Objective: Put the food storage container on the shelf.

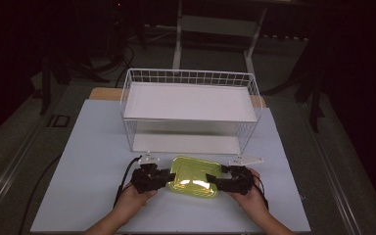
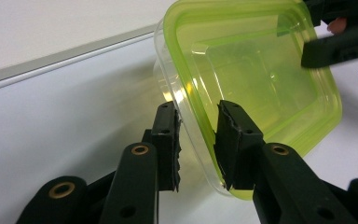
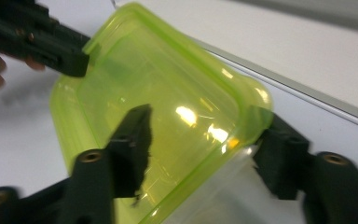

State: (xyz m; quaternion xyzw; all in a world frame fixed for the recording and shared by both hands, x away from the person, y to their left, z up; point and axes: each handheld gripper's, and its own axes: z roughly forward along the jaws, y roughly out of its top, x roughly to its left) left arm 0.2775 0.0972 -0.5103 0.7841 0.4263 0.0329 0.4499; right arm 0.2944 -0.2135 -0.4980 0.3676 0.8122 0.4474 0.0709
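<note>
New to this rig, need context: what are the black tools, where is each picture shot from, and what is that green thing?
No robot arm here: a person holds a two-jaw hand tool in each hand. The high view looks down on the table; the other two cameras ride on the grippers and look along their black jaws.

On the table stand a white two-tier wire rack and, in front of it, a clear plastic container with a lime-green lid.

The left gripper straddles one edge of the lid, one jaw above it and one below; a gap shows at the lower jaw, so it is not clamped. The right gripper straddles the opposite edge; blur hides whether it grips.
</note>
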